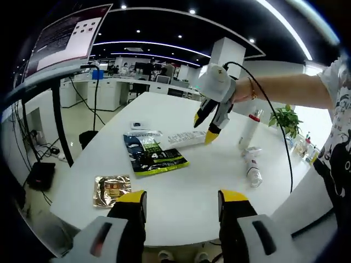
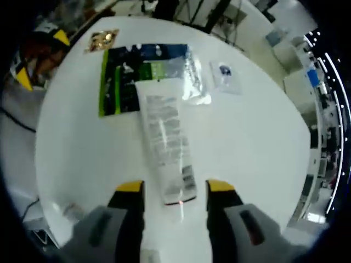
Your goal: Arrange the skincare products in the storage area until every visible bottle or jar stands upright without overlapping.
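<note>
My bench (image 1: 181,203) is plain white. The sachet (image 1: 153,156) on it is dark with a lime-green band and white lettering; the small packet (image 1: 111,189) is shiny gold with a red patch. The tube (image 2: 164,145) is white and silvery grey with fine dark print. My left gripper (image 1: 181,205) and right gripper (image 2: 174,189) are grey, tipped yellow. The standing bottle (image 1: 248,130) is white with a red cap

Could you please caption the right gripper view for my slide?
Open right gripper poised over a white tube lying flat.
</note>
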A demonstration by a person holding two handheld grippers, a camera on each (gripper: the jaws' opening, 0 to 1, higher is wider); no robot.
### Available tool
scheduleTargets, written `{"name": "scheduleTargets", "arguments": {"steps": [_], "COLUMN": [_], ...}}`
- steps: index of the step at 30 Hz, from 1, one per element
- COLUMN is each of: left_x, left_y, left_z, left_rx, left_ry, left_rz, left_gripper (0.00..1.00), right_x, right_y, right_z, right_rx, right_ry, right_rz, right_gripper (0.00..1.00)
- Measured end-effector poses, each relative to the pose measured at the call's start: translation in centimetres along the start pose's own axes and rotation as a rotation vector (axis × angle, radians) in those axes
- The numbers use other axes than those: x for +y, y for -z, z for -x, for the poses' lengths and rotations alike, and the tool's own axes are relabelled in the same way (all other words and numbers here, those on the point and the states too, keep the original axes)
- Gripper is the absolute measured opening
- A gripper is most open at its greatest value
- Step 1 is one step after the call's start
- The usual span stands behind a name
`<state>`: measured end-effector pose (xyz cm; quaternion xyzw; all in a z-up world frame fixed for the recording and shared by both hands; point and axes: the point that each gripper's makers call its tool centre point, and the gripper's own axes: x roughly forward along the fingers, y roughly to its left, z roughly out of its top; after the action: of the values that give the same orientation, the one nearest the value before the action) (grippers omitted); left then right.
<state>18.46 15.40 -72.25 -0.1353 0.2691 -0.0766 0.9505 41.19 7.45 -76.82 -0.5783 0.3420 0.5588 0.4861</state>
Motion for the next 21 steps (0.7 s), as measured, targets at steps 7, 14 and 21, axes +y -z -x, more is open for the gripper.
{"name": "scheduleTargets", "arguments": {"steps": [7, 14, 21], "left_x": [0.5, 1.5, 2.0], "left_y": [-0.2, -0.6, -1.2], "left_z": [0.0, -0.7, -1.5], "left_rx": [-0.002, -0.004, -0.008], "left_ry": [0.002, 0.006, 0.005], "left_rz": [0.007, 0.021, 0.026], "left_gripper": [0.54, 0.54, 0.53], "right_x": [1.0, 1.7, 1.6], "right_y": [-0.3, -0.3, -0.4], "right_z": [-0.9, -1.2, -1.6], "right_rx": [0.042, 0.031, 0.08], "right_ry": [-0.104, -0.183, -0.187], "right_rz": [0.098, 0.068, 0.071], "right_gripper": [0.38, 0.31, 0.31]}}
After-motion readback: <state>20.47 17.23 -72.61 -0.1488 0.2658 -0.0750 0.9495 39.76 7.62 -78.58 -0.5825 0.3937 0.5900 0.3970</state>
